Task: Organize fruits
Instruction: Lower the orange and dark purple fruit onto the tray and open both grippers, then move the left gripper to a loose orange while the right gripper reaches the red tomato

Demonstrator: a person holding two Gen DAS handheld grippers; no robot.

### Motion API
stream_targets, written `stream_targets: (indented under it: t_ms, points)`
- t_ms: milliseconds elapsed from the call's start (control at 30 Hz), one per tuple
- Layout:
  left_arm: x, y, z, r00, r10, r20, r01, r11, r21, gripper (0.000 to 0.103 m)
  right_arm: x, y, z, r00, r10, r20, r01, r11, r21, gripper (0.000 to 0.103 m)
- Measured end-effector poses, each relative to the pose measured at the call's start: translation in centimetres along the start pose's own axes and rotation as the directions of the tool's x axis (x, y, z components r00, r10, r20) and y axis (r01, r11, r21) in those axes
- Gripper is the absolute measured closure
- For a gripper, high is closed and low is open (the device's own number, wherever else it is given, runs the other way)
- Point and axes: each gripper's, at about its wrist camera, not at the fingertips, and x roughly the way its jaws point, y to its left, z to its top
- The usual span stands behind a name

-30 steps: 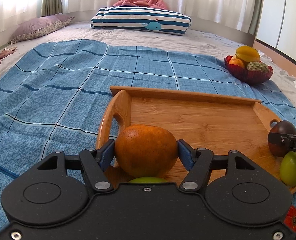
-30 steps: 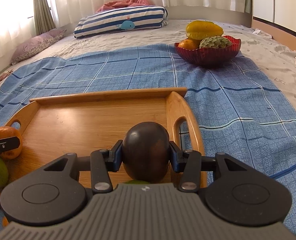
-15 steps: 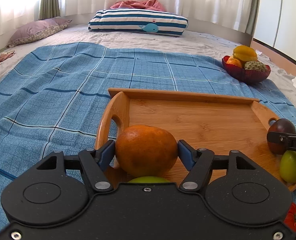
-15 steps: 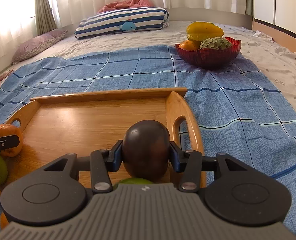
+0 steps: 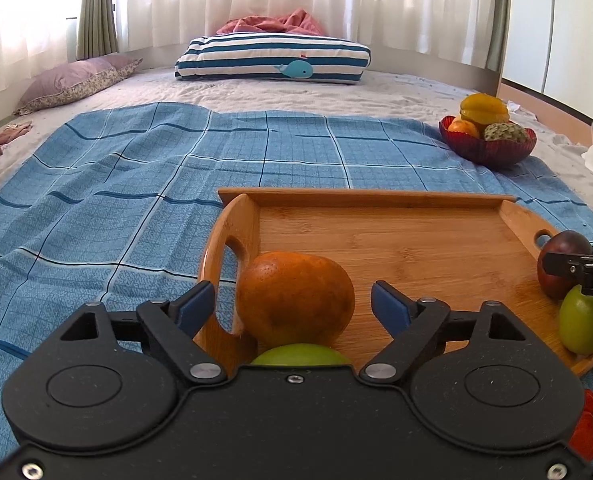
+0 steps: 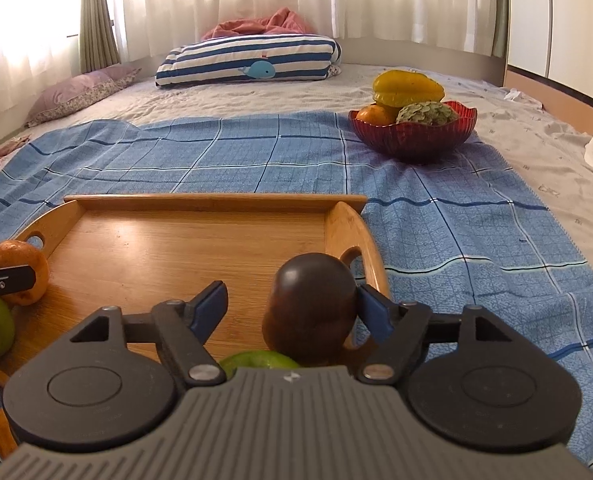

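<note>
A wooden tray (image 5: 396, 240) lies on the blue checked cloth; it also shows in the right wrist view (image 6: 184, 236). My left gripper (image 5: 294, 304) is open, its pads standing off both sides of an orange (image 5: 296, 298) that rests at the tray's left end, behind a green apple (image 5: 300, 356). My right gripper (image 6: 292, 302) is open around a dark brown fruit (image 6: 310, 306) at the tray's right end, behind another green apple (image 6: 256, 360). Its right pad is at the fruit, the left pad apart from it.
A red bowl (image 6: 412, 138) with a starfruit, an orange and a custard apple stands far right on the cloth. A red tomato (image 5: 590, 424) lies off the tray at the near right. A striped pillow (image 5: 272, 60) lies at the back.
Both grippers have opened and let go of their fruits: the orange and the dark fruit now rest on the tray.
</note>
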Motion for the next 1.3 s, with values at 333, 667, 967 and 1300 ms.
stream_targets:
  t_ms: [333,667,967,1300]
  points:
    - [-2.0,0.2,-0.7,0.999,-0.015,0.046,0.015,1.0,-0.003,0.009,-1.5,-0.9,-0.6,0.999,-0.005,0.039,0.004,1.0,0.016,0.013]
    - [-4.8,-0.2,-1.6,0.995,-0.041,0.095,0.042,0.999,-0.009,0.006,-3.8,-0.6,-1.3,0.994,-0.006,0.107,0.005,1.0,0.006,0.011]
    - [-7.5,-0.5,-3.0,0.99,-0.075,0.121,0.079,0.997,-0.024,0.005,-6.8,0.6,-2.9,0.981,-0.005,0.195,0.009,1.0,-0.022,0.007]
    - [-8.8,-1.4,-5.0,0.988,-0.087,0.126,0.09,0.996,-0.02,0.004,-9.2,1.9,-5.8,0.966,0.036,0.255,-0.03,0.999,-0.03,0.001]
